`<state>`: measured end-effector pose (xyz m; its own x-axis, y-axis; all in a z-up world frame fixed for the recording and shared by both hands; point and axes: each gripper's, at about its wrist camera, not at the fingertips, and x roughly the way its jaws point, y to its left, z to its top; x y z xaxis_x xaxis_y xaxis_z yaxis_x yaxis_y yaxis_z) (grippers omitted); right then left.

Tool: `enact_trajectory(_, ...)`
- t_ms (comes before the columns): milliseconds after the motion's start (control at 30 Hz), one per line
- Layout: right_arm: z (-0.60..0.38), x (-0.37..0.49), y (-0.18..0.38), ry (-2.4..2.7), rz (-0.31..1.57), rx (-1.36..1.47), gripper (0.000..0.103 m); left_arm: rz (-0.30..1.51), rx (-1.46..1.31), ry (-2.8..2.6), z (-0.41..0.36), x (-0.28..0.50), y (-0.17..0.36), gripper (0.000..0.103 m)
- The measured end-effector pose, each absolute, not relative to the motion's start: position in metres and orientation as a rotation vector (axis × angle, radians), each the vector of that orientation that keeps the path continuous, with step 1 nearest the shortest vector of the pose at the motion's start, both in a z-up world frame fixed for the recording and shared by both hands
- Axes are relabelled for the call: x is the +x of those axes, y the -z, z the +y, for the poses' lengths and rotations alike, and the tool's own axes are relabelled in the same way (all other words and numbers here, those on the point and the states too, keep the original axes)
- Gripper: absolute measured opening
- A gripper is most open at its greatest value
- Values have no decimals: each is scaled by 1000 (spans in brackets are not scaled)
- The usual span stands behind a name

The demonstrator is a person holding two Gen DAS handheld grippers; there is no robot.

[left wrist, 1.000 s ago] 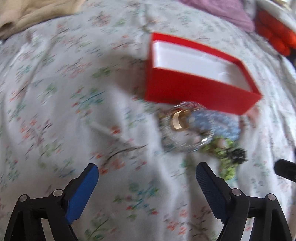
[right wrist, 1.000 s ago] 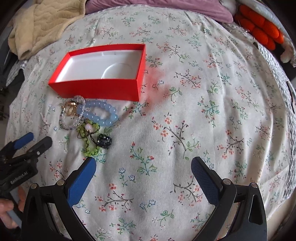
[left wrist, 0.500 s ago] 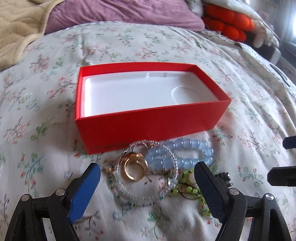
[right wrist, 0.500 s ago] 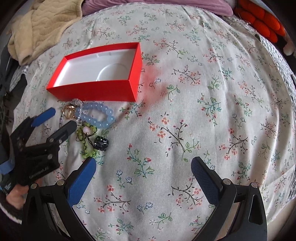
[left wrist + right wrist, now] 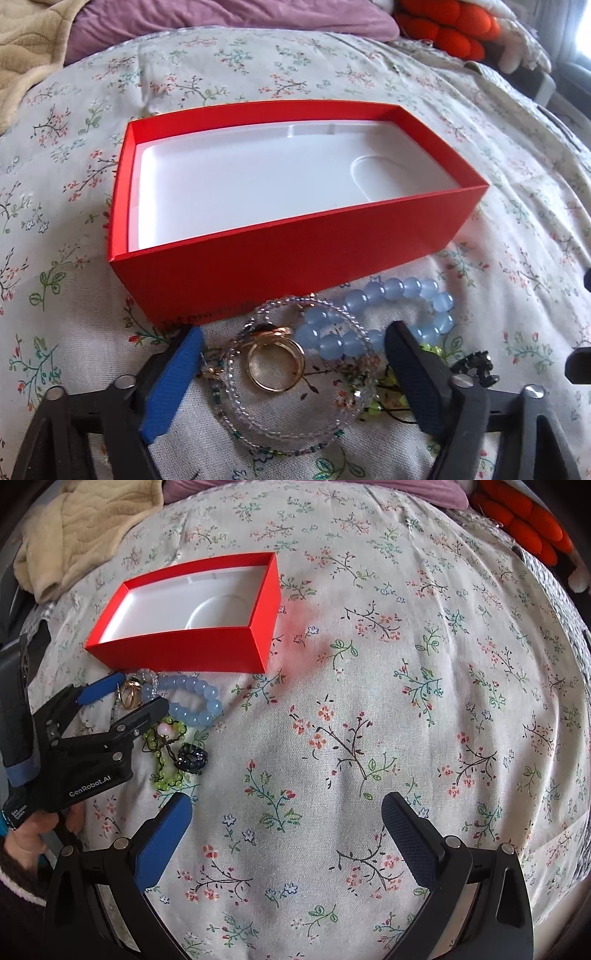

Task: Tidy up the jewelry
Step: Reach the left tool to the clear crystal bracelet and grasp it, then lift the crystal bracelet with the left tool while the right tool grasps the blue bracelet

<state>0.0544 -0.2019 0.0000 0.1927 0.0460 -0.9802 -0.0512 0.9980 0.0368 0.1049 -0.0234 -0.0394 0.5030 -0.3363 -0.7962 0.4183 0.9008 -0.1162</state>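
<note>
A red box [image 5: 288,254] with a bare white insert lies open on the floral bedspread. Just in front of it is a heap of jewelry: a gold ring [image 5: 275,363] inside a clear bead bracelet [image 5: 295,410], a blue bead bracelet [image 5: 388,317], green beads [image 5: 166,753] and a dark ring-like piece [image 5: 192,757]. My left gripper [image 5: 293,339] points down over the heap. Its jaws are closing, with the gold ring [image 5: 130,696] and clear bracelet between them, and the pads touch neither. My right gripper [image 5: 286,805] hangs open over bare bedspread, to the right of the heap.
A beige blanket [image 5: 74,528] is bunched at the far left. A purple pillow [image 5: 221,26] and an orange plush thing [image 5: 443,29] lie beyond the box. A person's hand [image 5: 33,830] holds the left gripper at the bed's left edge.
The left gripper has come in low over the jewelry heap and rolled level, and its jaws have narrowed around the gold ring. The right gripper has stayed put.
</note>
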Motion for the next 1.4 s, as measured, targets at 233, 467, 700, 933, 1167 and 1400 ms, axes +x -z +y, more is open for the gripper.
enact_trajectory(233,-200,55,0,-68,1371,-8,103,932,123,452,-29,97,34,58)
enact_trajectory(467,-198,59,-3,-62,1360,5,103,913,120,446,-23,86,22,56)
enact_trajectory(700,-194,62,-5,-68,1355,10,103,885,98,427,-9,70,0,56)
enact_trajectory(933,-187,68,-4,-67,1349,20,103,925,91,350,11,58,-16,56)
enact_trajectory(1167,-184,76,4,-88,1356,127,103,1005,14,256,39,51,-19,56)
enact_trajectory(1400,-145,68,4,-266,1348,176,90,1106,-145,186,65,45,-3,56)
